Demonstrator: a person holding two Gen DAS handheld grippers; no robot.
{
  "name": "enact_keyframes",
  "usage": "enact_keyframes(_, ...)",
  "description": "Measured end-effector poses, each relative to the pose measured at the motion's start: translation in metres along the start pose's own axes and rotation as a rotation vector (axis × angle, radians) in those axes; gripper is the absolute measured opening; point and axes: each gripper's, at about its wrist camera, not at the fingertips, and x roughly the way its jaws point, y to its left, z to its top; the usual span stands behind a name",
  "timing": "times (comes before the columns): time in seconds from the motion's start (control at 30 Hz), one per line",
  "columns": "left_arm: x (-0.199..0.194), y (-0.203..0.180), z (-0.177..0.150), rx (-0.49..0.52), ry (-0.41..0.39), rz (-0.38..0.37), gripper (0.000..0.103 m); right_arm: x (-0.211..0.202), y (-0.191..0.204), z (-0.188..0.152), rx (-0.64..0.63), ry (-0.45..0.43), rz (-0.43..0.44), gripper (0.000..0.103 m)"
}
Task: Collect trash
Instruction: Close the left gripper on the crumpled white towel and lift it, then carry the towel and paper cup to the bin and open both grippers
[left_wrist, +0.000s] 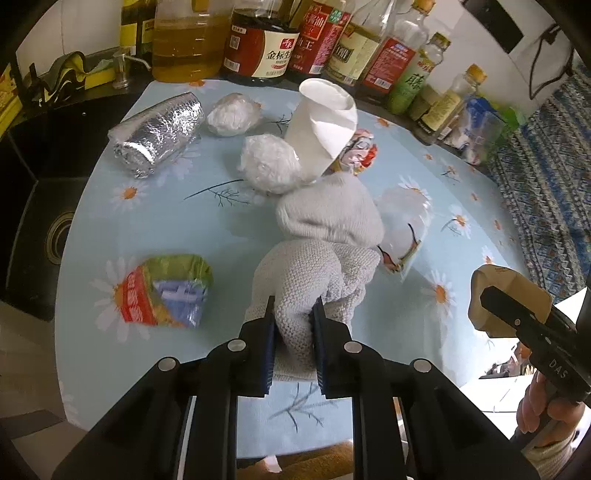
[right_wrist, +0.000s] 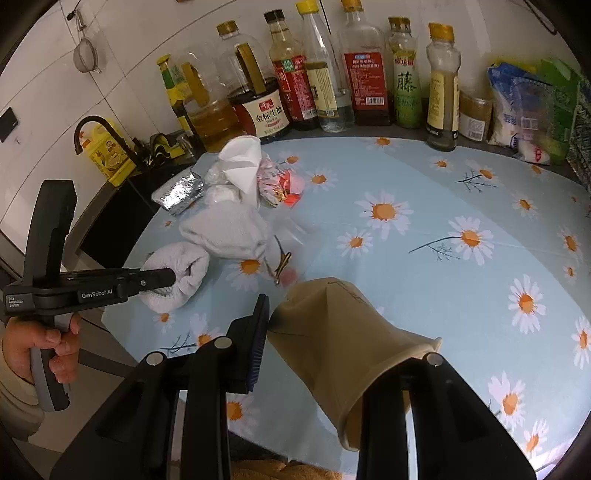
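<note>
Knit sock (left_wrist: 295, 295) pinched by left gripper (left_wrist: 294, 321); right gripper (right_wrist: 328, 332) squeezes crushed cup (right_wrist: 347, 339), rim half hidden.

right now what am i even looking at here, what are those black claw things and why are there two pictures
A person holds two hand-squeezed grabbing tools, each with a camera looking along its fingers; each picture is one tool's view. The left claw is shut on a grey knitted cloth. The right claw is shut on a crushed tan paper cup. On the daisy tablecloth lie a foil wad, plastic balls, a white paper cup and a colourful wrapper. Sauce bottles line the back.
</note>
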Motion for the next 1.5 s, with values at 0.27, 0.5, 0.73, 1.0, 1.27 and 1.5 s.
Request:
enact_keyframes(0.27,-0.031,0.001,-0.023,0.024,-0.046,-0.029,0.016,-0.030,0.030,-0.021,0.001,-0.034,0.006,0.030)
enact_keyframes(0.5,-0.067,0.007,-0.051,0.041,-0.098,-0.059,0.016,-0.050,0.067,-0.041,-0.022,-0.057,0.015,0.030)
enact_keyframes(0.73,-0.103,0.021,-0.085,0.040,-0.148,-0.080,0.016,-0.062,0.111,-0.064,-0.063,-0.067,0.041,0.030)
enact_keyframes(1.0,-0.132,0.043,-0.128,0.017,-0.176,-0.088,0.016,-0.062,0.154,-0.092,-0.101,-0.044,0.080,0.030)
enact_keyframes(1.27,-0.130,0.069,-0.166,-0.015,-0.138,-0.085,0.016,-0.041,0.190,-0.122,-0.104,0.020,0.120,0.030)
enact_keyframes(1.5,-0.110,0.093,-0.192,-0.060,-0.080,-0.086,0.016,-0.011,0.201,-0.146,-0.084,0.104,0.131,0.030)
